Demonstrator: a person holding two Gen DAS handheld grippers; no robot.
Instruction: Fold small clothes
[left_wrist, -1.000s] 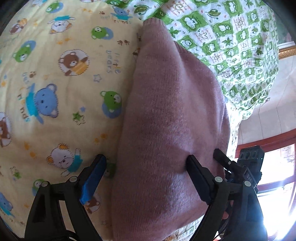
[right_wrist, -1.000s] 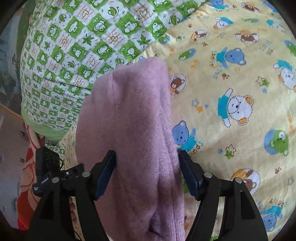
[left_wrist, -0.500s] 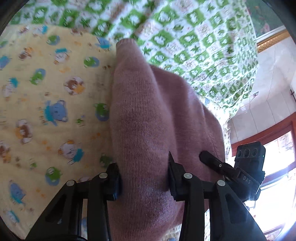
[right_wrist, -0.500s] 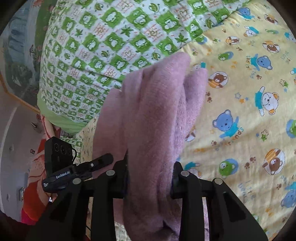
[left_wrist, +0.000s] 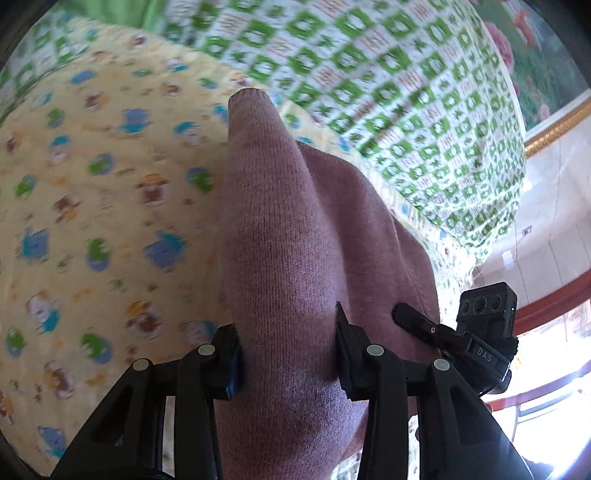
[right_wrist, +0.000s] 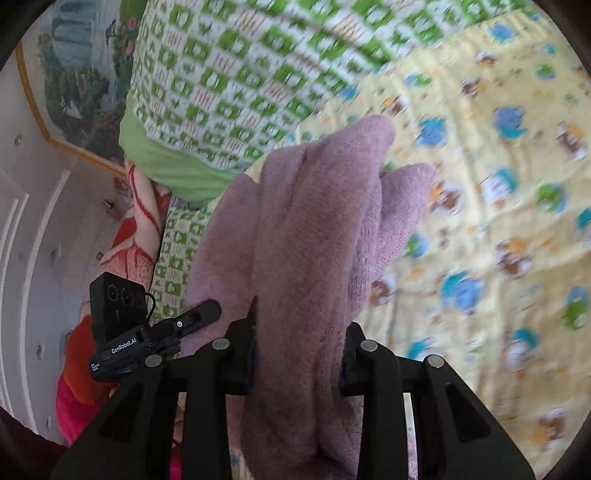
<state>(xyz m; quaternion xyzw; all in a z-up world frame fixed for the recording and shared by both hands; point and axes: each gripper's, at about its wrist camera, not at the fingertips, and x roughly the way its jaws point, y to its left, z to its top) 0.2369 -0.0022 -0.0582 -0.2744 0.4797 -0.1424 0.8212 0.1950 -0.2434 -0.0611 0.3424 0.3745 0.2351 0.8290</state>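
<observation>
Yellow bedding printed with small cartoon bears and frogs, the yellow sheet (left_wrist: 92, 206), covers the bed and fills most of both wrist views, blurred in each. A green and white checked quilt (left_wrist: 406, 92) lies bunched along its far side, with a plain green edge showing in the right wrist view. Past the quilt, a framed landscape painting (right_wrist: 74, 74) hangs on a pale wall.

The pink knitted garment (left_wrist: 288, 266) is gathered into thick, rounded folds and held above the yellow sheet between the two tools. Its knit is fine and even, dusty pink, a little fuzzy at the surface. In the left wrist view it narrows to a blunt rounded tip pointing toward the quilt; in the right wrist view (right_wrist: 306, 236) several layered folds fan out at the far end like soft lobes.

The left gripper (left_wrist: 288, 354) is clamped on a bundle of the garment, its black fingers pressing into the knit on both sides. The right gripper (right_wrist: 299, 343) is likewise closed on a thick bunch of the same fabric.
</observation>
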